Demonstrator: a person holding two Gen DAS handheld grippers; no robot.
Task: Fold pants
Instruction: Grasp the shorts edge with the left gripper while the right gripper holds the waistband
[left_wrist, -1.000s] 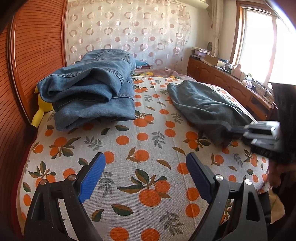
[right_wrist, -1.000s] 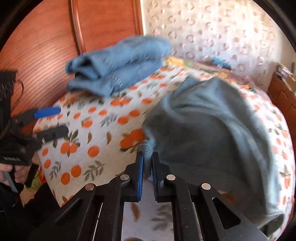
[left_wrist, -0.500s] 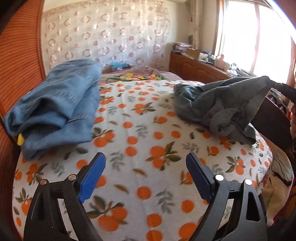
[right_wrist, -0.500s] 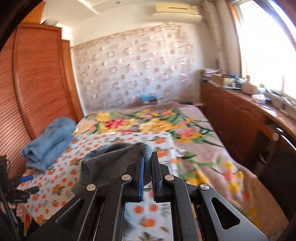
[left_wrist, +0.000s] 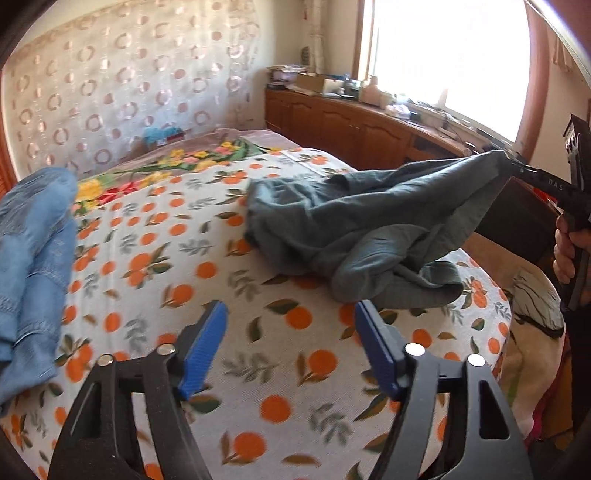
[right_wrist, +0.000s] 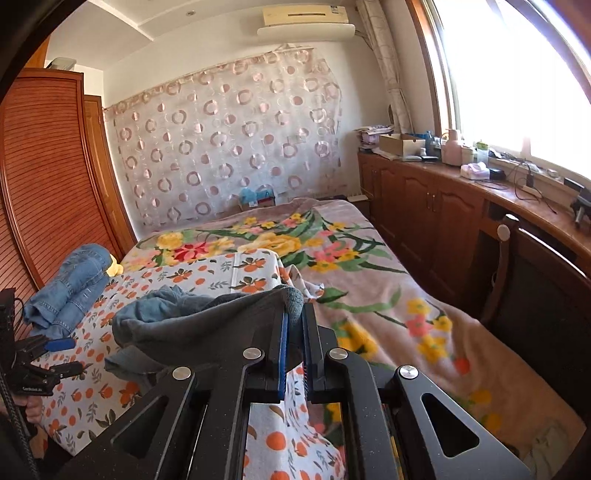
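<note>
Grey-green pants (left_wrist: 354, 229) lie crumpled on the orange-print sheet (left_wrist: 236, 369), one edge stretched up to the right. My right gripper (right_wrist: 294, 314) is shut on that edge of the pants (right_wrist: 207, 317) and holds it lifted above the bed; it also shows in the left wrist view (left_wrist: 511, 162) at the far right. My left gripper (left_wrist: 290, 314) is open and empty, low over the sheet, just in front of the pants' near fold. It shows at the left edge of the right wrist view (right_wrist: 61, 354).
Folded blue jeans (left_wrist: 33, 258) lie at the left by the wooden headboard (right_wrist: 48, 192). A floral blanket (right_wrist: 354, 266) covers the far part of the bed. Wooden cabinets (right_wrist: 443, 206) with clutter run under the window on the right.
My right gripper has lifted the pants' edge up and out to the right, stretching the fabric. My left gripper has swung right toward the pants, staying open.
</note>
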